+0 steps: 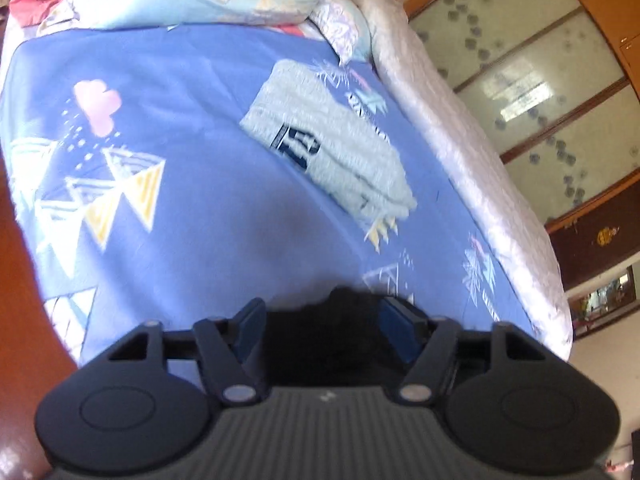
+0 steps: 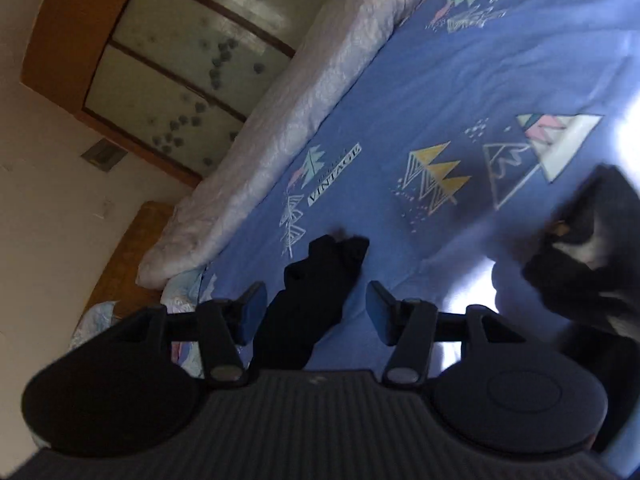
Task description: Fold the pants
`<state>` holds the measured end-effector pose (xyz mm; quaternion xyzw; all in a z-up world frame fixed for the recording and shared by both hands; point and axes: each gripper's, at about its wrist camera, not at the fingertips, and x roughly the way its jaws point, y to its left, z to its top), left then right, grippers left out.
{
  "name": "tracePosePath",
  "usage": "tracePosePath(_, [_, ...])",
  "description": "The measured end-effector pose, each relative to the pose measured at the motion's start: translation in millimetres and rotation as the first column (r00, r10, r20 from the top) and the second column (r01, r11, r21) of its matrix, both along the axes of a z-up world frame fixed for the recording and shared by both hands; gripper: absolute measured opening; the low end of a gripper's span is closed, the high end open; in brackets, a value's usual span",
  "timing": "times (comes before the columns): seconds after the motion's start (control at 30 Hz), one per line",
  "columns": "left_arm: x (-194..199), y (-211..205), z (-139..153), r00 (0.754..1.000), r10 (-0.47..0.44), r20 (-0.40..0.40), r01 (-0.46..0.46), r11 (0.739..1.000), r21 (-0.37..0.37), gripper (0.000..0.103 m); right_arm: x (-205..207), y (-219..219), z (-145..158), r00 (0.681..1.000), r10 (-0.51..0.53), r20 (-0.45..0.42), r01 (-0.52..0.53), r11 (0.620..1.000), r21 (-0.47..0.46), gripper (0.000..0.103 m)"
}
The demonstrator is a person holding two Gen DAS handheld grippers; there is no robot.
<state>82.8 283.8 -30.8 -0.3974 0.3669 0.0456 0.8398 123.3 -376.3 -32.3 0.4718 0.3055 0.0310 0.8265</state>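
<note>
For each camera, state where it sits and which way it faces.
Left wrist: behind the left gripper, facing down over the blue bedsheet at the folded grey garment; open jaws shown.
Right wrist: behind the right gripper, facing dark pants; open jaws shown.
Shared: bedsheet, wardrobe doors.

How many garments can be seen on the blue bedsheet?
2. A folded light grey garment lies on the blue bedsheet near its pale edge; black pants lie crumpled at the grippers. More may be hidden.
</note>
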Motion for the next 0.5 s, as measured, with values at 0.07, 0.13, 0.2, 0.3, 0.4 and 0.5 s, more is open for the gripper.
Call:
tracePosePath(0.07, [15, -7, -9, 0.999, -0.022, -0.029, 0.023, 0.999, 0.046, 0.081, 50, 12, -31, 0.998, -0.001, -0.066, 0.003, 1.0, 0.03, 0.058])
tracePosePath(0.13, [31, -17, -22, 0.993, -0.087, -0.076, 0.092, 0.994, 0.055, 0.081, 94, 21, -61, 0.993, -0.006, -0.118, 0.016, 0.996, 0.082, 0.058])
tracePosePath(0.2, [45, -26, -37, 0.985, -0.134, -0.111, 0.139, 0.99, 0.035, 0.081, 129, 30, -87, 0.988, 0.02, -0.154, 0.0, 0.992, 0.126, 0.058])
tracePosePath(0.3, [61, -42, -58, 0.972, -0.195, -0.13, 0.195, 0.981, -0.018, 0.065, 155, 49, -110, 0.978, 0.053, -0.203, -0.021, 0.987, 0.156, 0.033])
tracePosePath(0.4, [72, -60, -67, 0.951, -0.282, -0.126, 0.276, 0.959, -0.063, 0.008, 159, 58, -87, 0.988, 0.042, -0.152, -0.025, 0.993, 0.116, 0.009])
tracePosePath(0.5, [66, -71, -53, 0.949, -0.301, -0.096, 0.305, 0.952, 0.025, 0.008, 128, 50, -27, 0.999, 0.052, 0.01, -0.052, 0.999, -0.003, 0.008])
